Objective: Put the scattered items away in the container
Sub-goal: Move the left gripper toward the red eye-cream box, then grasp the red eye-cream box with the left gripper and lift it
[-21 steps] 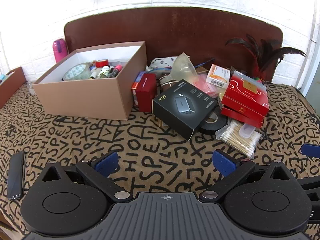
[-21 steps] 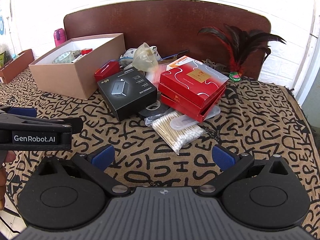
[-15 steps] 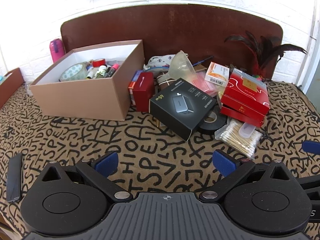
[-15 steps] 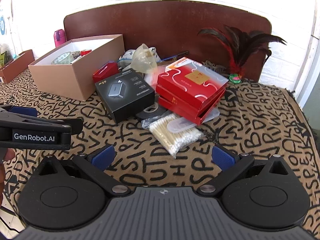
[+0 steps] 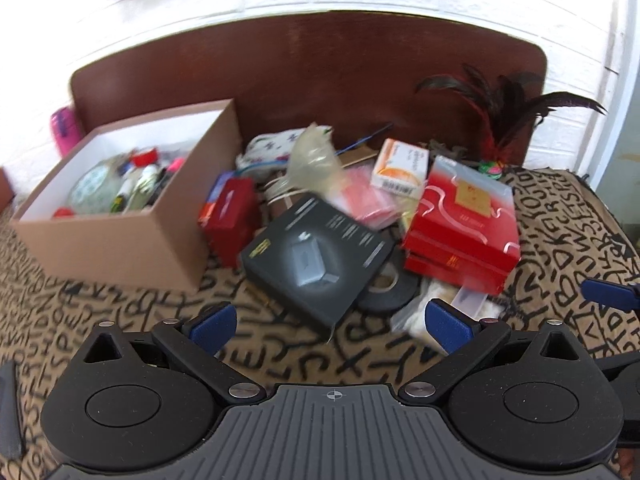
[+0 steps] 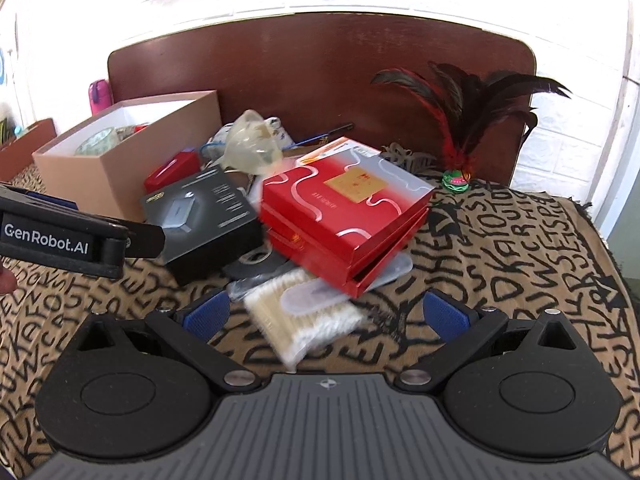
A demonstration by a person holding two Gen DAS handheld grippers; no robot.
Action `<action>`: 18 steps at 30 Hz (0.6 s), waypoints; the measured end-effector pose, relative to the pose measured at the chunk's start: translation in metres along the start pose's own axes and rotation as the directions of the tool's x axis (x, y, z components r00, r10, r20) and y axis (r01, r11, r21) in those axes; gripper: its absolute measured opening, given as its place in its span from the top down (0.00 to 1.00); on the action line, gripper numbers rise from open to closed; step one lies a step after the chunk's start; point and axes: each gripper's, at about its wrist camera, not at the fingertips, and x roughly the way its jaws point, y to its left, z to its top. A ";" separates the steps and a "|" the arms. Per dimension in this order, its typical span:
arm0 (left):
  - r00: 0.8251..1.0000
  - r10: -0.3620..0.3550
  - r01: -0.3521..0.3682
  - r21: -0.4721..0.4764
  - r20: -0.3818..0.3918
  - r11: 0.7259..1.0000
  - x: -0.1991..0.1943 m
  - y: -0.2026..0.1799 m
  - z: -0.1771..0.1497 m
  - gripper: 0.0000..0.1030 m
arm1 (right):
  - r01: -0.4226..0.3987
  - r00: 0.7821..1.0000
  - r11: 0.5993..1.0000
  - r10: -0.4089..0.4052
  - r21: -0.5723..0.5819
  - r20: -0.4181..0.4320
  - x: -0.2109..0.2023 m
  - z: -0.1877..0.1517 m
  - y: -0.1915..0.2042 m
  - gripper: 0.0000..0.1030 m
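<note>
An open cardboard box (image 5: pixel 120 248) at the left holds several small items. To its right lies a pile: a small red box (image 5: pixel 232 220), a black charger box (image 5: pixel 316 256), a black tape roll (image 5: pixel 384 288), stacked red flat boxes (image 5: pixel 464 220) and a bag of cotton swabs (image 6: pixel 304 320). My left gripper (image 5: pixel 330 326) is open, just short of the black charger box, nothing between its fingers. My right gripper (image 6: pixel 324 316) is open above the cotton swab bag, pads apart from it. The red flat boxes (image 6: pixel 344 208) lie just beyond.
A clear funnel (image 5: pixel 316 156), a pink packet (image 5: pixel 366 200) and an orange-white carton (image 5: pixel 400 166) lie behind the pile. A feather shuttlecock (image 6: pixel 460 120) stands at the brown headboard (image 6: pixel 320 68). A pink bottle (image 6: pixel 98 96) sits behind the cardboard box. A dark flat object (image 5: pixel 8 408) lies at the left edge.
Both grippers have moved forward toward the pile, which now looks larger and nearer. The right gripper now hangs over the cotton swab bag. Both stay open.
</note>
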 end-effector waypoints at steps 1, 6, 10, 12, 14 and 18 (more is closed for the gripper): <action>1.000 -0.002 0.002 0.008 -0.003 1.000 0.004 -0.002 0.004 0.00 | -0.001 1.000 1.000 0.001 0.008 -0.006 0.006 0.002 -0.005 0.03; 0.998 -0.062 0.062 0.037 -0.016 0.997 0.029 -0.012 0.025 0.00 | -0.018 0.999 1.000 0.018 -0.020 -0.027 0.030 0.009 -0.018 0.07; 0.989 -0.139 0.141 0.053 -0.046 0.989 0.048 -0.018 0.040 0.00 | -0.043 0.999 0.995 0.041 -0.091 -0.020 0.049 0.013 -0.025 0.10; 0.986 -0.159 0.161 0.056 -0.053 0.985 0.059 -0.022 0.048 0.00 | -0.063 0.998 0.992 0.061 -0.107 -0.021 0.056 0.015 -0.029 0.12; 0.981 -0.181 0.186 0.061 -0.069 0.981 0.069 -0.026 0.055 0.01 | -0.085 0.996 0.990 0.083 -0.113 -0.024 0.063 0.017 -0.031 0.16; 0.957 -0.274 0.281 0.071 -0.098 0.957 0.088 -0.034 0.067 0.01 | -0.137 0.991 0.988 0.136 -0.074 -0.020 0.071 0.024 -0.036 0.19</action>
